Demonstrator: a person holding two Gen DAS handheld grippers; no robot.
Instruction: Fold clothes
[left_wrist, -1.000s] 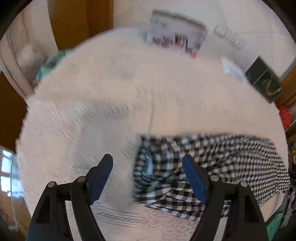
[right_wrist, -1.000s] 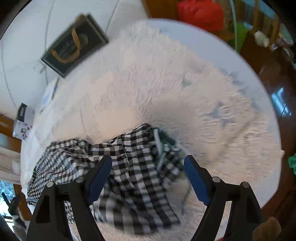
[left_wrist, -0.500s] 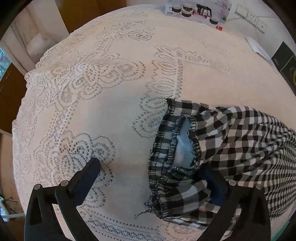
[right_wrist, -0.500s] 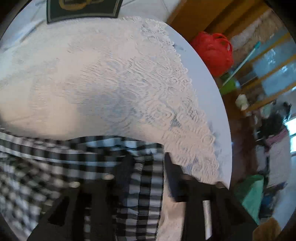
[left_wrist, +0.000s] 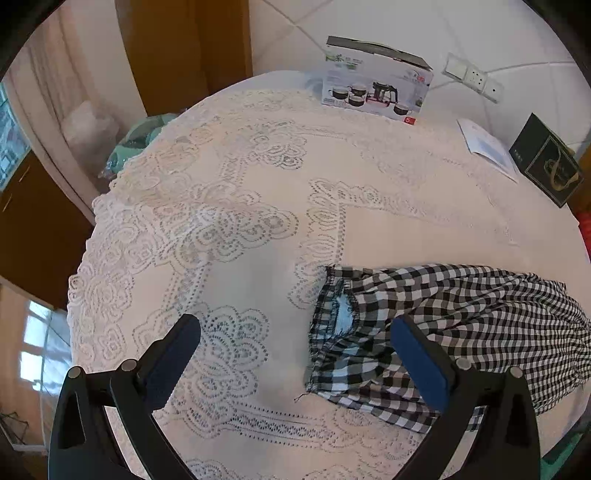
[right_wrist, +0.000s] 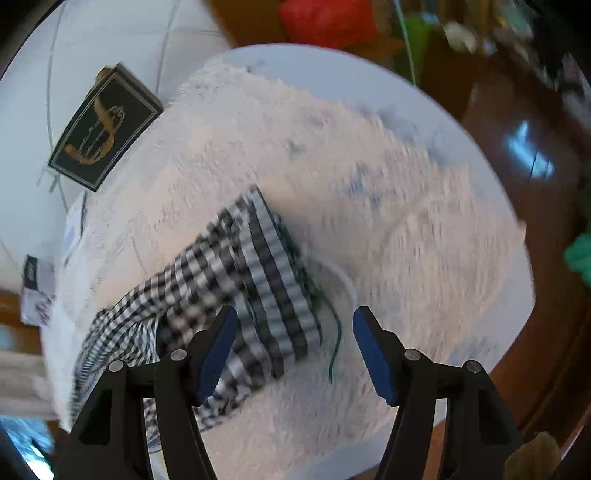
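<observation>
- Lying flat across the near side of the tabletop (left_wrist: 258, 229), checked garment (left_wrist: 461, 317) is stretched sideways in a long strip, one open hem end toward the middle, rest running off toward the right edge.
- Left hand-held gripper (left_wrist: 295, 354): jaws fully spread, having just opened; nothing held, hovers above the cloth's hem end, right finger over the fabric.
- Right hand-held gripper (right_wrist: 291, 350): jaws apart, just widening again; nothing pinched, striped waistband end of the garment sits below and between the fingers, view blurred.
- Progress judgement: garment laid out and released, looks narrowed lengthwise already; end-to-end folds still left, not a compact stack yet.
- Boxes (left_wrist: 376, 92) at far edge, clear of work.
</observation>
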